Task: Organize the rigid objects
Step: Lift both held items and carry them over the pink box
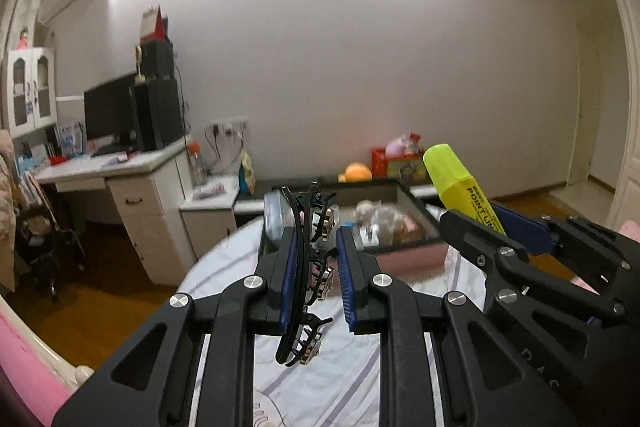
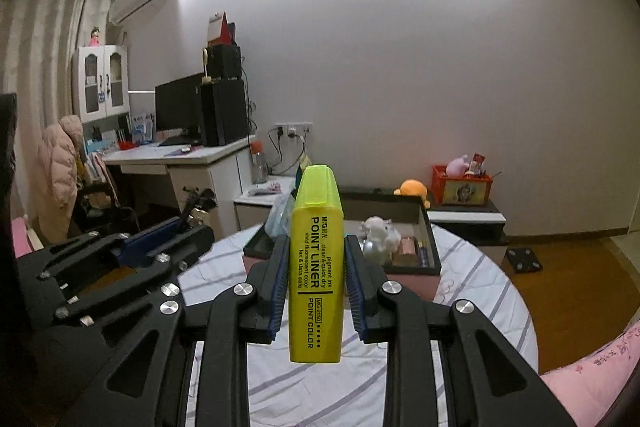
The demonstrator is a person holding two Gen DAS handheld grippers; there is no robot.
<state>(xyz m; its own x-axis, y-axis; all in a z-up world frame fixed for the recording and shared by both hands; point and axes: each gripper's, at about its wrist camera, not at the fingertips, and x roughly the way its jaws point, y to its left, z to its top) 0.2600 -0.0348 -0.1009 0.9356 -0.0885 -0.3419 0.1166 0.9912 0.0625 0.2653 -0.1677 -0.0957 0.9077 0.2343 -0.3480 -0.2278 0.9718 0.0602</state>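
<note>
My left gripper (image 1: 316, 239) is shut on a black claw hair clip (image 1: 306, 267) with metal-tipped teeth, held upright between the blue pads above the table. Just to its right, my right gripper (image 2: 317, 243) is shut on a yellow highlighter (image 2: 316, 267), cap pointing up and forward. The highlighter (image 1: 460, 187) and the right gripper (image 1: 480, 223) also show at the right of the left wrist view. Ahead of both grippers stands a dark open box (image 2: 434, 239) on a pink base. It holds a white plush figure (image 2: 380, 229) and several small items.
The box rests on a round table (image 2: 480, 287) with a striped cloth. A round tin (image 1: 276, 219) leans at the box's left end. A white desk (image 2: 192, 159) with a monitor is at the left, and a low cabinet (image 2: 464, 217) with an orange crate is behind. Pink bedding (image 2: 592, 387) lies lower right.
</note>
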